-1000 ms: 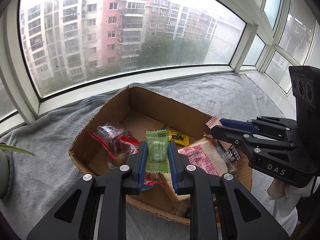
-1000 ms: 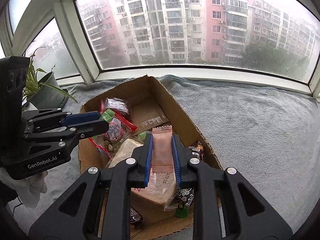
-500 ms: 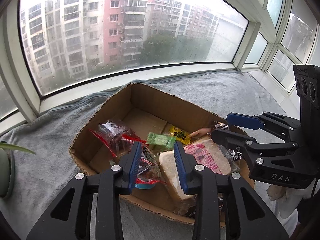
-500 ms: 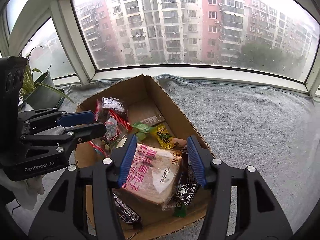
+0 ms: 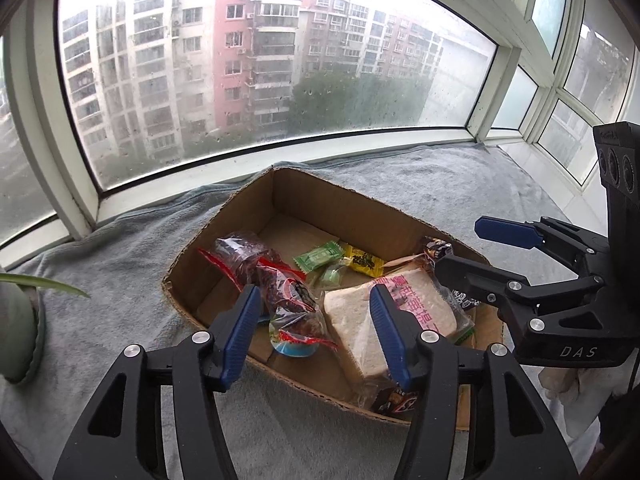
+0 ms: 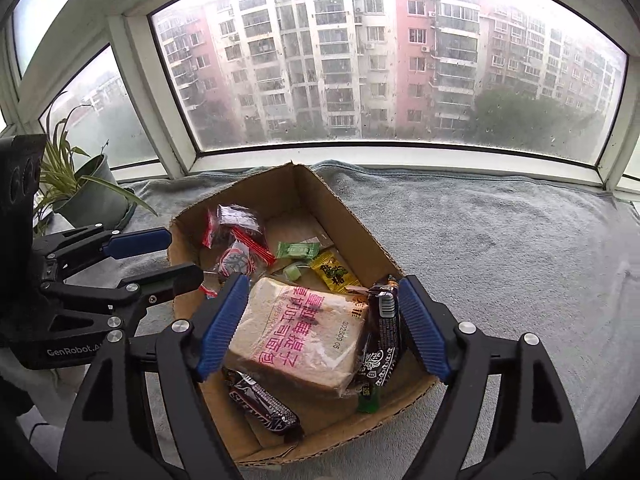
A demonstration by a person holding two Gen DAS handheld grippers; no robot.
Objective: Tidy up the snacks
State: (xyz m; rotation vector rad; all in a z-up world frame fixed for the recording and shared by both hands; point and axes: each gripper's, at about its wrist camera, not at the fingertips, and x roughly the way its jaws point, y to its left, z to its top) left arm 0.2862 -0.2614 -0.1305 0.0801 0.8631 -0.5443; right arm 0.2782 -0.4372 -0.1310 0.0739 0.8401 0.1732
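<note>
An open cardboard box [image 5: 320, 196] [image 6: 352, 216] stands on a grey towel and holds several snacks. Inside lie a bagged bread slice [image 5: 400, 308] [image 6: 300, 328], a green candy [image 5: 318, 255] [image 6: 298, 249], a yellow packet [image 5: 364, 262] [image 6: 335, 273], a red-trimmed bag of dark snacks [image 5: 276, 280] [image 6: 240, 232] and dark bars [image 6: 382, 328]. My left gripper [image 5: 314, 332] is open and empty above the near side of the box. My right gripper [image 6: 320, 328] is open and empty above the bread.
The grey towel [image 6: 500, 248] covers the window ledge. A potted plant [image 6: 84, 192] stands at the left by the window; its pot edge also shows in the left wrist view [image 5: 16, 328]. Window frames close off the far side.
Both grippers opened. The left let go of the green candy and the right let go of the pink packet; both dropped into the box. Both grippers pulled back a little.
</note>
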